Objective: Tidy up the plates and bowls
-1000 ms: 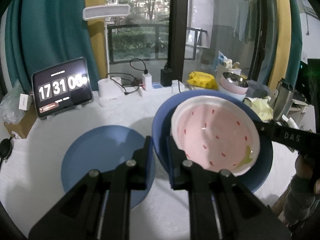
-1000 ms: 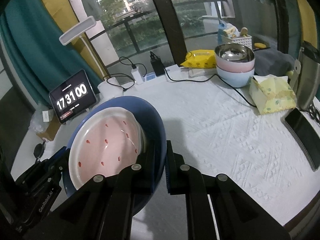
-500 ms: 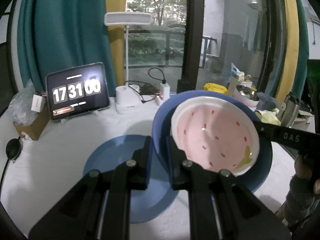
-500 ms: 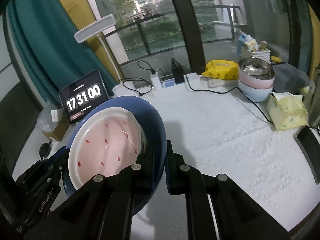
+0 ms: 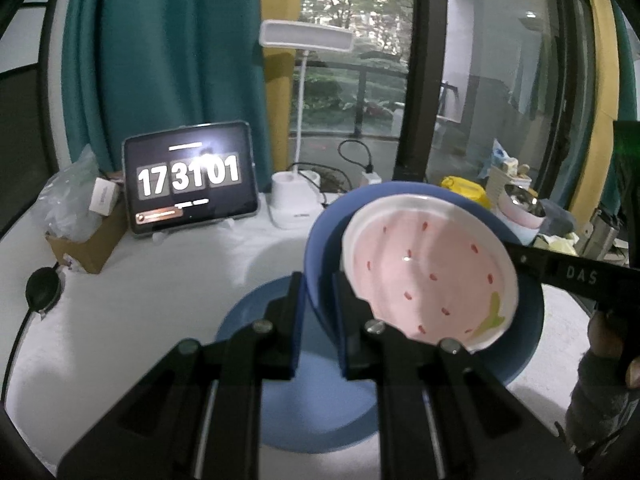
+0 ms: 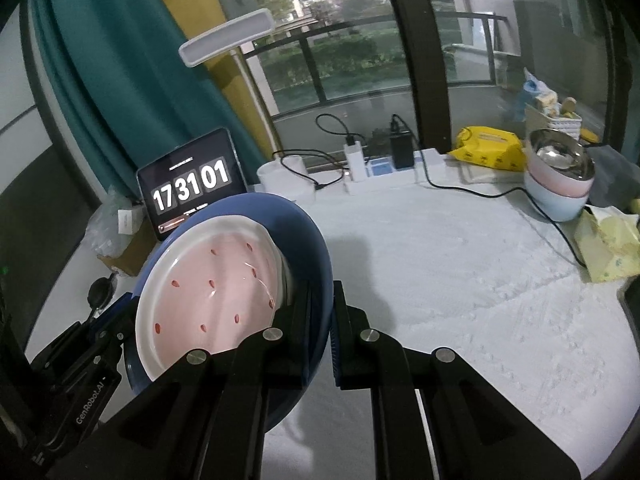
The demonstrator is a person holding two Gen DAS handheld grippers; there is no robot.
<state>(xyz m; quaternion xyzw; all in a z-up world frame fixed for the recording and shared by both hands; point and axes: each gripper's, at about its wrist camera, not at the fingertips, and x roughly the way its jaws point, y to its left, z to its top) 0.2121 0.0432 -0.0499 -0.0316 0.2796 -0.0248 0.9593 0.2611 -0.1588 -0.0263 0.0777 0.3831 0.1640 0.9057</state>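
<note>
Left gripper (image 5: 318, 316): jaws closed on the left rim of the large round blue plate (image 5: 520, 356), which is held tilted above the table.
Right gripper (image 6: 320, 332): jaws clamped on the opposite rim of the same blue plate (image 6: 308, 248); in the left wrist view its black finger reaches in from the right edge.
Carried load: a pink round dish with red speckles and a white rim (image 5: 430, 278) lies inside the blue plate, slid toward its lower side.
Second plate: a flat round blue plate (image 5: 316, 408) lies on the white textured tablecloth (image 6: 460, 280), directly beneath the left gripper and the lifted plate.
Bowls: a stack of a steel bowl, a pink bowl and a pale blue bowl (image 6: 558, 182) stands at the far right of the table, well apart from both grippers.
Tablet (image 5: 190, 178): screen reads "17 31 01".
Lettering: "DAS" on the right gripper's finger (image 5: 580, 276); "GenRobot.AI" on the left gripper's body (image 6: 92, 400).
Hand (image 5: 612, 344): a person's fingers grip the right gripper's handle.
</note>
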